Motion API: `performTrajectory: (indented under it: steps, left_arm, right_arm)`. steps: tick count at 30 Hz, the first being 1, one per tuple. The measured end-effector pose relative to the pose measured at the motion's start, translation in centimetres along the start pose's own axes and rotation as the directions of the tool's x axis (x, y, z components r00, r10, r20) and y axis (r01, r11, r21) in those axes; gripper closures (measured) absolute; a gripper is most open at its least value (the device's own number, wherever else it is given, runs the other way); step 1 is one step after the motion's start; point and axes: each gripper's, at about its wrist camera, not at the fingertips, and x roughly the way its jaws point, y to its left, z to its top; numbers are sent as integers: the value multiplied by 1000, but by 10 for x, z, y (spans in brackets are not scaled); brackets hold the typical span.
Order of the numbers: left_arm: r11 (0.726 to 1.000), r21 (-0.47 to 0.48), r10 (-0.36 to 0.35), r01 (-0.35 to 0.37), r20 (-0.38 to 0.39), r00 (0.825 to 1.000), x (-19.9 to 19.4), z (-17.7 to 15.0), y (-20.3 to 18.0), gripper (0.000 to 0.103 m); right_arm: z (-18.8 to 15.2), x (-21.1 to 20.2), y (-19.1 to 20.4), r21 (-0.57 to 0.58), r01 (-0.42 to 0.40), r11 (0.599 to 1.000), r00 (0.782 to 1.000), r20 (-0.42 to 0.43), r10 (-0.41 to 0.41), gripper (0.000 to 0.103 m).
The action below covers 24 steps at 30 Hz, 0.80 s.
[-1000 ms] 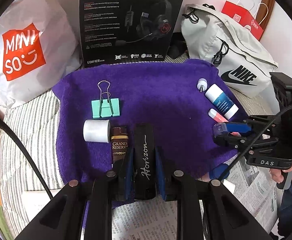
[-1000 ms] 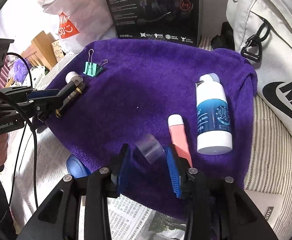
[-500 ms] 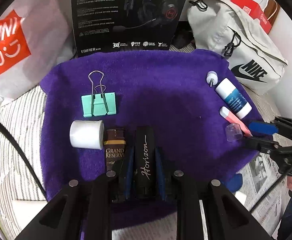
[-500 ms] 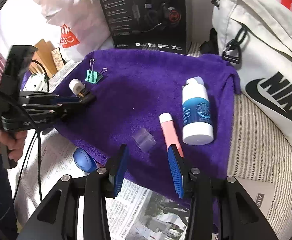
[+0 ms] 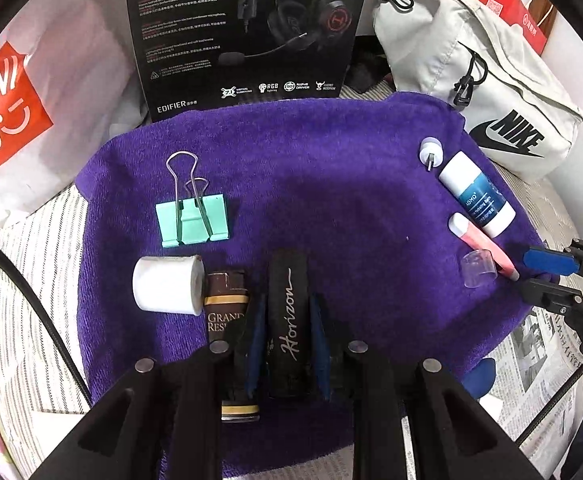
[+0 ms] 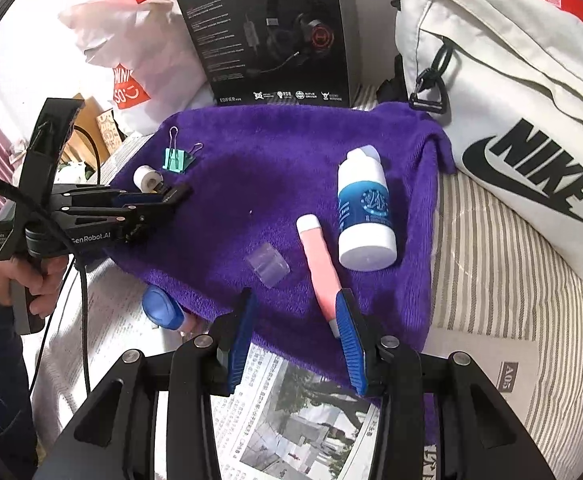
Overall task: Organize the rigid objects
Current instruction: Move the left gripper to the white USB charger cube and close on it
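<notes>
A purple towel (image 5: 331, 184) carries the objects. My left gripper (image 5: 287, 336) is shut on a black "Horizon" stick (image 5: 287, 320), low over the towel beside a brown "Grand Reserve" lighter (image 5: 227, 312) and a white spool (image 5: 167, 290). A mint binder clip (image 5: 192, 219) lies behind them. My right gripper (image 6: 295, 336) is open and empty at the towel's near edge, just behind a clear cap (image 6: 267, 265) and a pink tube (image 6: 321, 276). A white and blue bottle (image 6: 365, 216) lies to their right, with a small white plug (image 5: 431, 149) at its far end.
A black headset box (image 5: 243, 32) stands behind the towel. A Miniso bag (image 5: 19, 96) is at the left, a white Nike bag (image 6: 503, 112) at the right. Newspaper (image 6: 303, 420) and a blue lid (image 6: 161, 306) lie at the front.
My right gripper has pulled back from the clear cap, which now lies free on the towel, and has opened wider. My left gripper has moved forward still holding the black stick.
</notes>
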Motion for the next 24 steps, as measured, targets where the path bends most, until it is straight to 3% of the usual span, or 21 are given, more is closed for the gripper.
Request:
performTrajectory:
  steps: [6, 10, 20, 22, 24]
  left_arm:
    - [1000, -1, -9, 9, -9, 1000, -4, -10, -5, 65]
    - [999, -39, -3, 3, -3, 1000, -16, -21, -8, 64]
    - [998, 38, -55, 52, 77, 996, -64, -46, -48, 57]
    - [994, 68, -88, 82, 83, 993, -67, -53, -61, 53]
    - [989, 108, -108, 99, 87, 990, -66, -60, -73, 41]
  right_arm:
    - [-7, -10, 0, 24, -5, 1000, 1000, 16, 4, 62]
    - [-15, -22, 2, 30, -3, 1000, 999, 36, 2, 59]
    - [-42, -51, -5, 67, 14, 998, 998, 63, -18, 59]
    - [-47, -56, -8, 78, 23, 997, 997, 68, -28, 59]
    - [-53, -63, -12, 93, 21, 995, 997, 74, -28, 59]
